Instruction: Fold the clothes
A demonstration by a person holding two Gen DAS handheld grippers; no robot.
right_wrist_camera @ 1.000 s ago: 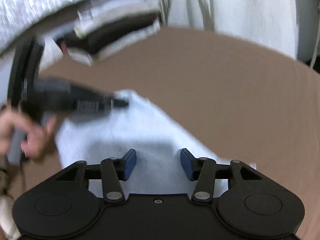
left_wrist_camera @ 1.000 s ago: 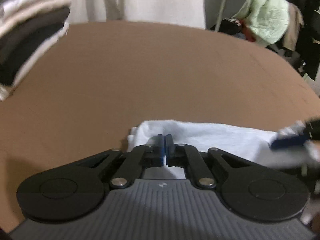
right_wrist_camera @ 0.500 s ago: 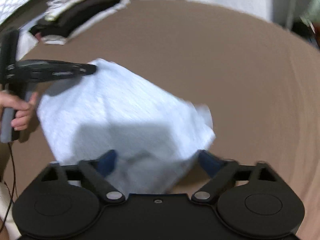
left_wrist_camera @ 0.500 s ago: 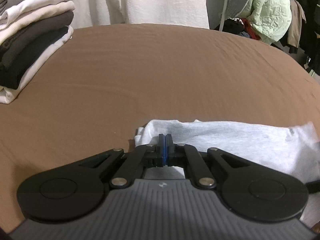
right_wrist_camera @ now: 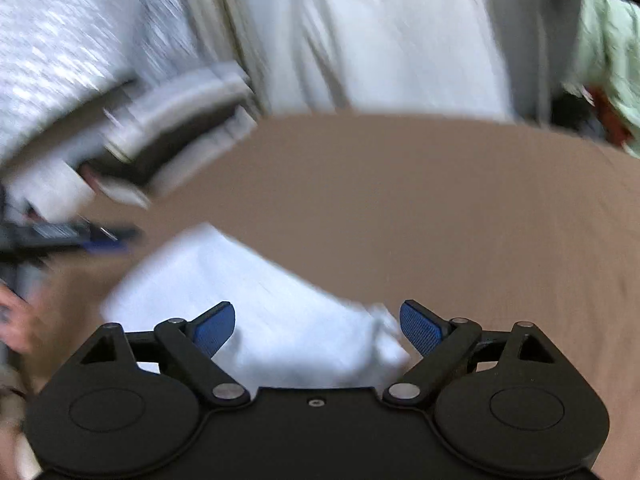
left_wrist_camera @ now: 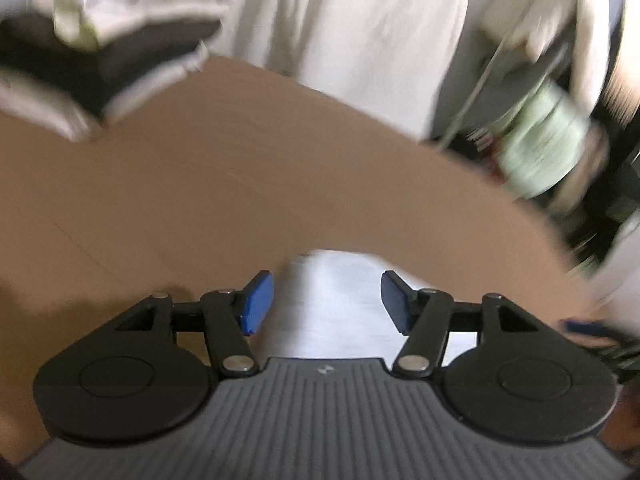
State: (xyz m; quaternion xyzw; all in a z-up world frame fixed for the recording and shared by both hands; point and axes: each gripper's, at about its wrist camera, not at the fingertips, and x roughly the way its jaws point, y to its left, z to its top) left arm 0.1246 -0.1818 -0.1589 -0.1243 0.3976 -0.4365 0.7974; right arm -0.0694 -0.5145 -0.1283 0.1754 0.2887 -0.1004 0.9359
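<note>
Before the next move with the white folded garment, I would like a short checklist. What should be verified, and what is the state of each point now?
1. Left gripper free of cloth: ok, its jaws are opening and nothing is pinched.
2. Right gripper free of cloth: ok, jaws wide apart.
3. White garment lies on the brown surface: ok.
4. Garment folded neatly: cannot tell, the pictures are blurred.
5. Garment apart from the stack of folded clothes: ok, brown surface shows between them.
</note>
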